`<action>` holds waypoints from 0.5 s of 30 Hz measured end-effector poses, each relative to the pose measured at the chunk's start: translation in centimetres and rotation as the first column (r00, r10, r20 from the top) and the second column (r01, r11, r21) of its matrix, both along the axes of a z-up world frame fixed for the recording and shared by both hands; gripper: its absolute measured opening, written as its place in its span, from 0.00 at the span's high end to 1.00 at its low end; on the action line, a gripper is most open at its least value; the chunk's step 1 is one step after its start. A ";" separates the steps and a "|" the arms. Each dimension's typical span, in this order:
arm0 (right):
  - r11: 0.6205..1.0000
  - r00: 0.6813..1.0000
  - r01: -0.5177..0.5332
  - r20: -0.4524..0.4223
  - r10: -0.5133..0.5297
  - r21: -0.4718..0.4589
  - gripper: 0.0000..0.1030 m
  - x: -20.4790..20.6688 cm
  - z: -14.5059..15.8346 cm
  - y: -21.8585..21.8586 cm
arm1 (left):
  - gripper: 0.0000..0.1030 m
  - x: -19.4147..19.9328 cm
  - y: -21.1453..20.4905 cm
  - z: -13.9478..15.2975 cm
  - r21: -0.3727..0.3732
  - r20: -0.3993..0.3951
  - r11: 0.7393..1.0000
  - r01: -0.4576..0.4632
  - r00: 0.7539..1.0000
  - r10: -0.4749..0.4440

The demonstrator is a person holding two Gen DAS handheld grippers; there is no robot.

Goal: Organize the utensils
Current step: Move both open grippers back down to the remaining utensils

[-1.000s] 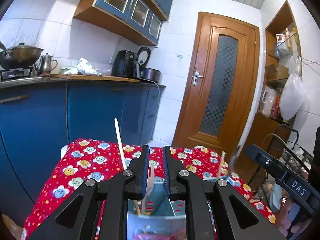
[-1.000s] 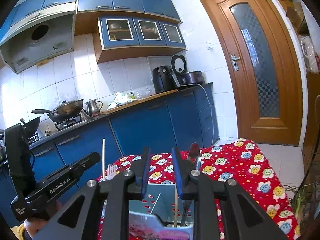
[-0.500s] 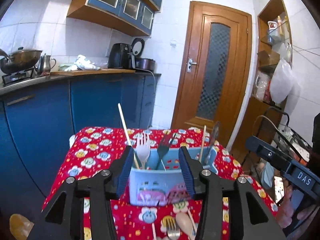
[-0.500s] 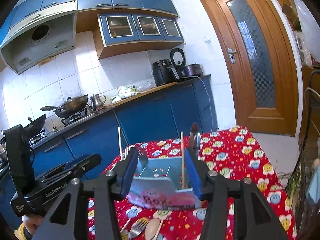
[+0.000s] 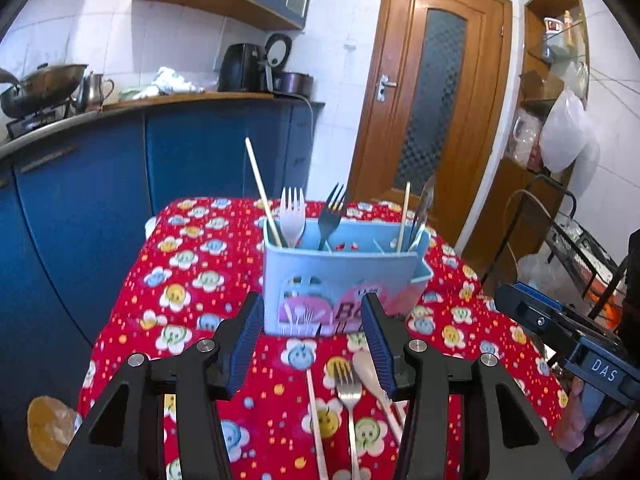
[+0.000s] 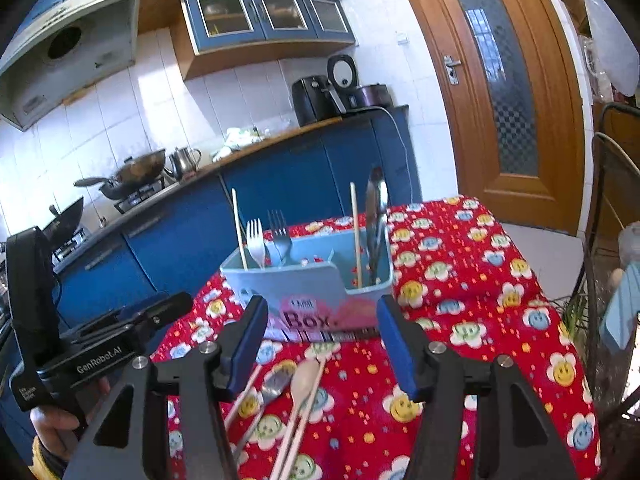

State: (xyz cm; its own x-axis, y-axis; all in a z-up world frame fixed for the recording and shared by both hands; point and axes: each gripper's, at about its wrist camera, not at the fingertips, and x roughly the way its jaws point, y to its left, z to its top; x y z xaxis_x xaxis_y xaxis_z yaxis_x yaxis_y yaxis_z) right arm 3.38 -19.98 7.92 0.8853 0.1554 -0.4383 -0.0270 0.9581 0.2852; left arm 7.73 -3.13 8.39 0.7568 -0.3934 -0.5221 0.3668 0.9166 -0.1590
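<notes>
Both my claws are empty right now. My left gripper (image 5: 310,344) and right gripper (image 6: 322,344) have just been opening and sit about halfway apart, nothing between the pads. The blue caddy (image 5: 340,276) stands at 12 o'clock on the red tablecloth (image 5: 192,280), with forks, chopsticks and a spoon upright in separate slots so they stay sorted. Loose fork (image 5: 348,392), wooden spoon (image 6: 302,380) and chopsticks lie at 6 o'clock, probably next.
</notes>
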 end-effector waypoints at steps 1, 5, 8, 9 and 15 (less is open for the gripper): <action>1.000 1.000 0.001 -0.008 -0.001 -0.001 0.41 -0.2 -0.3 0.0 | 0.50 -0.1 0.1 -0.2 0.003 -0.009 1.000 0.000 1.000 0.000; 1.000 0.999 -0.001 -0.048 0.001 0.003 0.41 -0.5 -1.3 0.0 | 0.50 -0.3 0.4 -1.3 0.010 -0.056 1.000 -0.002 0.998 0.002; 1.000 0.997 0.000 -0.075 0.000 0.006 0.41 -0.7 -2.0 0.0 | 0.50 -0.3 0.5 -2.1 0.011 -0.101 1.000 -0.002 0.995 0.003; 1.000 0.997 0.000 -0.081 0.000 0.008 0.41 -0.7 -2.2 0.0 | 0.50 -0.3 0.5 -2.3 0.014 -0.111 1.000 0.000 0.994 0.002; 1.000 0.992 -0.001 -0.124 0.003 0.013 0.40 -1.1 -3.4 -0.2 | 0.50 -0.3 0.1 -3.6 0.045 -0.154 0.999 0.011 0.988 -0.004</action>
State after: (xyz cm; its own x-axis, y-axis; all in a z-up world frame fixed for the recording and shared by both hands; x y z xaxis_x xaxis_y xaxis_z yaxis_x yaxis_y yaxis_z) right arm 2.31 -20.13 4.55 0.8241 0.1634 -0.5423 0.0075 0.9543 0.2988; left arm 7.45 -3.02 4.84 0.6633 -0.3721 -0.6493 0.3482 0.9214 -0.1724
